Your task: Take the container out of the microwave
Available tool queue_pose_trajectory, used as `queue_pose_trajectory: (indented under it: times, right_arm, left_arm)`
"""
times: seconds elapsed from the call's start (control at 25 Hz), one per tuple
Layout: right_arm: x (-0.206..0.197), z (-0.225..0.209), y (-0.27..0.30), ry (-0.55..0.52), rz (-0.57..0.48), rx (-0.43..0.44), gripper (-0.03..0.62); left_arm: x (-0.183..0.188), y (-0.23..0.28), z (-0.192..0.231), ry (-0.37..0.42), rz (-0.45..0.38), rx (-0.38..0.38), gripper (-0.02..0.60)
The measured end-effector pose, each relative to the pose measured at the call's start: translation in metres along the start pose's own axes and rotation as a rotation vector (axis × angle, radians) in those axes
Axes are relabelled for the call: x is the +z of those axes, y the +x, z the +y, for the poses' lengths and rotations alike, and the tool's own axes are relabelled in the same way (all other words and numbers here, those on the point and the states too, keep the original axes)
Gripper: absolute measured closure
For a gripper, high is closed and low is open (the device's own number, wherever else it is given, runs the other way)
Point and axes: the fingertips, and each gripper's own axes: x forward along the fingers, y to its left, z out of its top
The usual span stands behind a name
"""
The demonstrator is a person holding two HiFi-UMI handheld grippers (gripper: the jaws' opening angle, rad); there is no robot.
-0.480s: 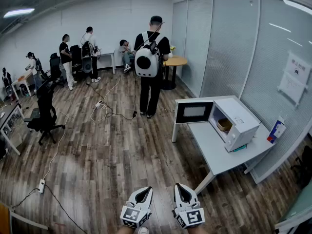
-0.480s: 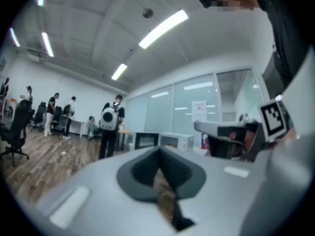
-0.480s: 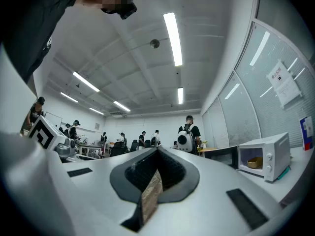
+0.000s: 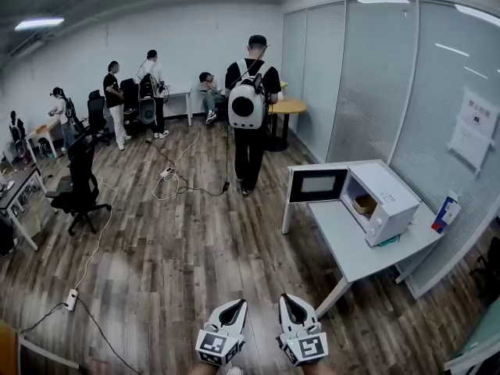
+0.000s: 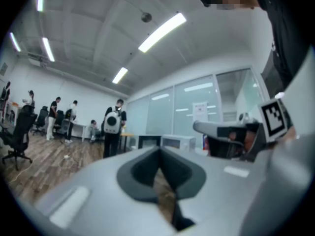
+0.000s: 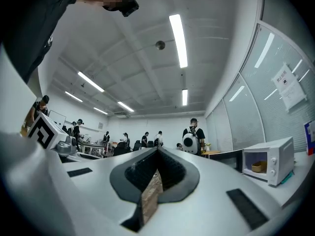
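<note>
White and boxy, the microwave (image 4: 388, 196) stands on a smooth pale table (image 4: 351, 250), its dark-windowed door (image 4: 316, 185) swung wide. Inside sits the tan, bowl-shaped container (image 4: 364, 203), partly cut off by the cavity wall and too small to tell its material. Above the wood-plank floor (image 4: 180, 241), well apart from the table, the left gripper (image 4: 234, 304) and right gripper (image 4: 287, 298) are clenched on nothing, their ribbed black pads (image 6: 140, 174) meeting.

I'm looking into an open-plan office: glass partition walls (image 4: 367, 76), a black office chair (image 4: 78, 187), ceiling strip lights (image 4: 37, 23), people (image 4: 115, 94) standing about.
</note>
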Motion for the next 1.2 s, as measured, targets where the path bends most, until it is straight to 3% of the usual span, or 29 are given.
queue_pose_trajectory:
  times: [0.24,0.52,0.72,1.2]
  right_arm:
    - [0.007,0.017,0.018,0.028,-0.056,0.029,0.595]
    - [0.008,0.038,0.053,0.007,-0.041,0.037,0.595]
    - [0.006,0.052,0.074,0.004,-0.047,0.053,0.595]
    - [-0.008,0.009,0.144,-0.003,-0.044,0.083,0.595]
  left_arm:
    - [0.006,-0.004,0.025,-0.002,-0.013,0.003,0.577]
    - [0.008,-0.002,0.056,0.002,-0.035,-0.036,0.577]
    - [0.015,0.0,0.088,0.012,-0.055,-0.017,0.577]
    - [0.023,0.064,0.139,0.003,-0.055,0.028,0.577]
